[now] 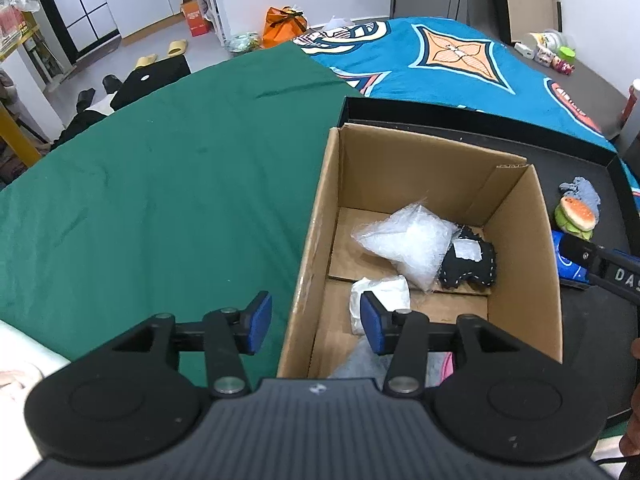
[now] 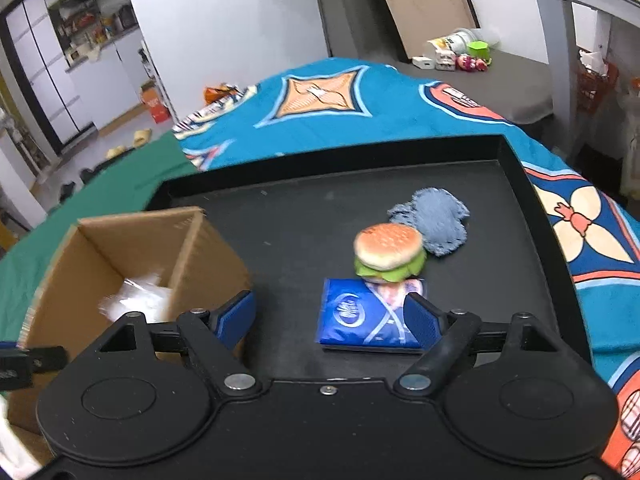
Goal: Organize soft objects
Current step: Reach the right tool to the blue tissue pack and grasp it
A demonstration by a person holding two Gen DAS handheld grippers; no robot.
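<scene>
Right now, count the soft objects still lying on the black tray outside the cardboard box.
3: burger toy mid-tray, blue-grey cloth just behind it, blue tissue pack in front, before the right gripper. Others may be hidden.

Both views are evenly lit by diffuse indoor light from above; exposure is moderate, with no strong glare. Shadows are soft: the cardboard box [image 1: 424,216] shades its own interior walls. The black tray [image 2: 304,216] carries a dull sheen at centre frame. Fisheye distortion bends straight edges toward all frame borders. The left wrist view is sharp. The right wrist view shows motion blur, strongest at the left of the frame.
</scene>
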